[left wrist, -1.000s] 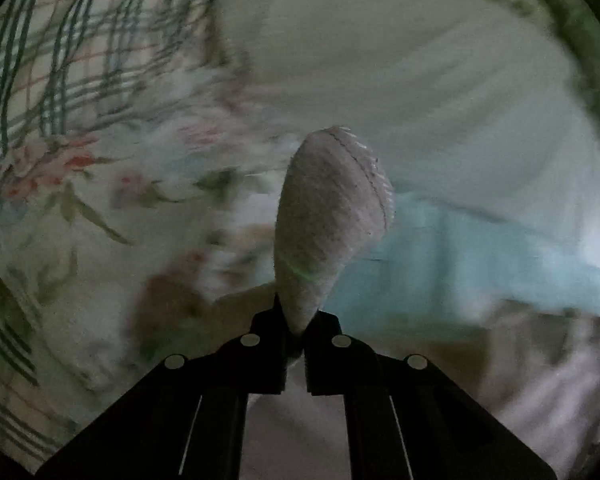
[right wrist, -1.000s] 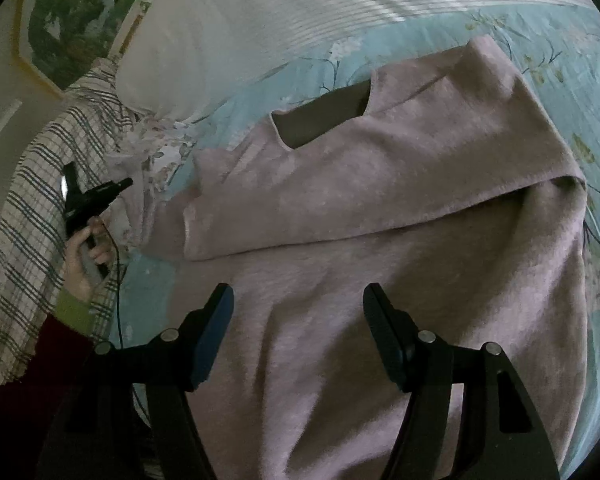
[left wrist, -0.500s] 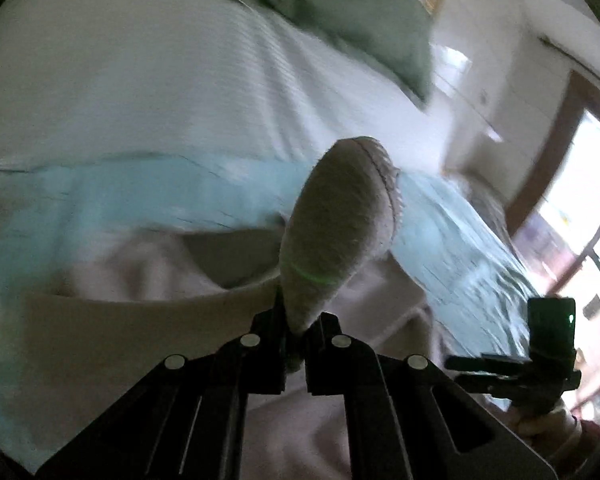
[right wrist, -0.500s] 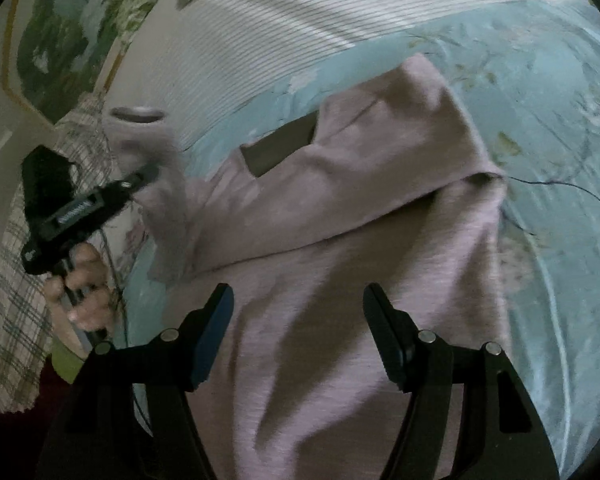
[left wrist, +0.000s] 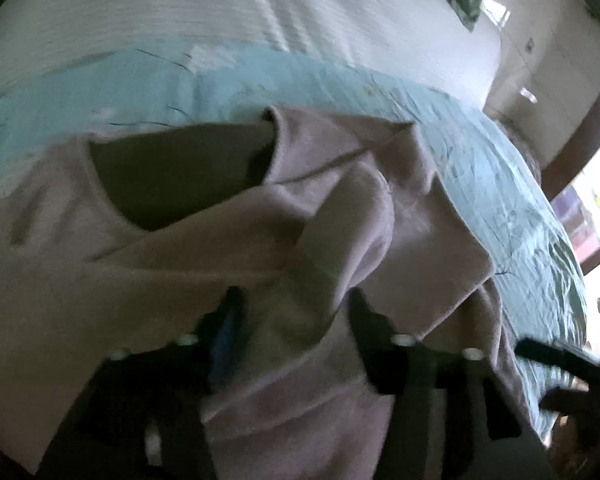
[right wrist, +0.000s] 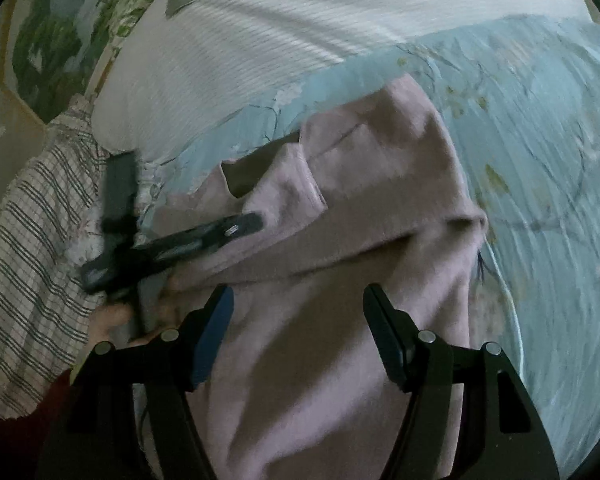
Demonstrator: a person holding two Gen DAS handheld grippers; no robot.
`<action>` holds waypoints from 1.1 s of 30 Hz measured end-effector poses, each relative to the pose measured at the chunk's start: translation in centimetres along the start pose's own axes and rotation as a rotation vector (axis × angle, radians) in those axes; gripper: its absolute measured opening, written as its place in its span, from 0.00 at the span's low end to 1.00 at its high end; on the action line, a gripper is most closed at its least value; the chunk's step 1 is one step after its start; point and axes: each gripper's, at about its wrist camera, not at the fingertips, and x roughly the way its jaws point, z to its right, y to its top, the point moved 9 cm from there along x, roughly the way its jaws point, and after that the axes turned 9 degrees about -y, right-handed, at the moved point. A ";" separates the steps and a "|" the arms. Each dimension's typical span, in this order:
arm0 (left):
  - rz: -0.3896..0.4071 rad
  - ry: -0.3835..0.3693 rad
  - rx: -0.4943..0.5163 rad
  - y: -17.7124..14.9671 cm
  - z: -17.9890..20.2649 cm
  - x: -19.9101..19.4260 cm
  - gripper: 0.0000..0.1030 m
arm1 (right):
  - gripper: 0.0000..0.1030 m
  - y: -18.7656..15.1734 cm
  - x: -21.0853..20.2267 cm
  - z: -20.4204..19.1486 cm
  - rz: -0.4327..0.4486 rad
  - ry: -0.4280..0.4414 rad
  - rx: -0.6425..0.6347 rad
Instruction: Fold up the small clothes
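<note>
A pale mauve sweater (right wrist: 340,264) lies on the light blue floral bedspread (right wrist: 540,140), neck opening toward the pillow. One sleeve (left wrist: 340,224) lies folded across its chest. My left gripper (left wrist: 292,300) is open just above the sweater, the sleeve cuff lying loose ahead of its fingers. It shows in the right wrist view (right wrist: 256,222) over the sweater's left side. My right gripper (right wrist: 296,300) is open and empty, hovering over the sweater's lower body.
A white ribbed pillow (right wrist: 260,40) lies beyond the sweater. A plaid cloth (right wrist: 32,232) is at the left of the bed. A window and wall are at the right in the left wrist view (left wrist: 580,160).
My left gripper carried the sleeve cuff across over the sweater's chest, then opened and let it go. The right gripper stayed open, hovering over the lower body.
</note>
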 end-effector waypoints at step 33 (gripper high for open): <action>0.237 0.504 -0.436 -12.2 -18.3 -14.4 0.67 | 0.04 10.1 1.2 4.2 0.060 0.067 0.142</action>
